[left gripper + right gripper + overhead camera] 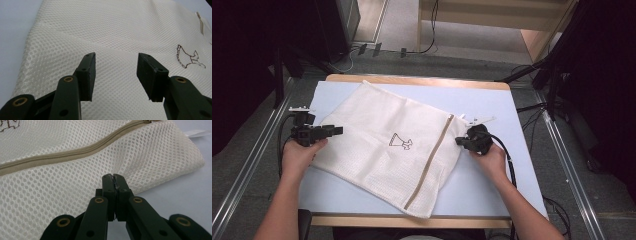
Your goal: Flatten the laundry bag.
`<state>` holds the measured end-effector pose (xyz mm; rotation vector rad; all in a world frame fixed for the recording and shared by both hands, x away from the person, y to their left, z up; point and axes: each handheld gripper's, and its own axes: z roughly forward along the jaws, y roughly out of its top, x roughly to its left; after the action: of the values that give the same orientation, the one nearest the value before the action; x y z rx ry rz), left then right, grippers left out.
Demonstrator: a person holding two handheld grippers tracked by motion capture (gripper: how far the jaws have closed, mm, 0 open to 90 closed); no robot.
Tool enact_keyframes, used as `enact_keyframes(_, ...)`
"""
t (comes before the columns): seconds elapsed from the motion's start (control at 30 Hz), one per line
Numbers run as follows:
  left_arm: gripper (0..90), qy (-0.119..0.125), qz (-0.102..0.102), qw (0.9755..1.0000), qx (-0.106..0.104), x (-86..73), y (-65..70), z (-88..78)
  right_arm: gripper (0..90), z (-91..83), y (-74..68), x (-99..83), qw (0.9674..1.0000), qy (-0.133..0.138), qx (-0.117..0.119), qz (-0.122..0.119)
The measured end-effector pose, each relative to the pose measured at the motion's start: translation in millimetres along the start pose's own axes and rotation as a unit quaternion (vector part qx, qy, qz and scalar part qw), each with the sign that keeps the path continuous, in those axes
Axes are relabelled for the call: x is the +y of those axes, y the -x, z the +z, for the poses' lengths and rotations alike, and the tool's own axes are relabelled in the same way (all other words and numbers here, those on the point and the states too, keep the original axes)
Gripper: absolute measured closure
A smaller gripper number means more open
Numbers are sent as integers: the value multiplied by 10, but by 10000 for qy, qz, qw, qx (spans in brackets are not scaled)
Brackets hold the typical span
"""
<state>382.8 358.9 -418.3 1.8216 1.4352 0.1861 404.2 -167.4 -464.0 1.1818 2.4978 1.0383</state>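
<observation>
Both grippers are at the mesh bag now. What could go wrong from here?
1. The right gripper is shut at the edge of the cream mesh zip bag, and no mesh shows between its pads; pulling may leave the bag behind.
2. The left gripper hangs open over loose, rippled mesh; closing there might pinch only the top layer.
3. The bag's near corner lies close to the front edge of the pale blue table; a tug toward the person could drag it off.

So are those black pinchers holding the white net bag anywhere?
No, nothing is held. The left gripper is open over the mesh bag; the right gripper is shut with nothing between its jaws, at the bag's edge.
</observation>
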Motion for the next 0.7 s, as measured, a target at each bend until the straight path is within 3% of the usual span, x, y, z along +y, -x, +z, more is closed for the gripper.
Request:
enact_keyframes(0.53,504,-92,187,9996,-179,175,129,242,888,-304,-258,-384,9991,-218,353,85)
enact_keyframes(0.67,502,-69,203,9996,-184,187,136,250,832,-331,-247,-376,9991,-150,393,15)
enact_keyframes(0.7,502,-76,218,9996,-177,187,134,247,807,-352,-241,-360,9991,-85,414,100)
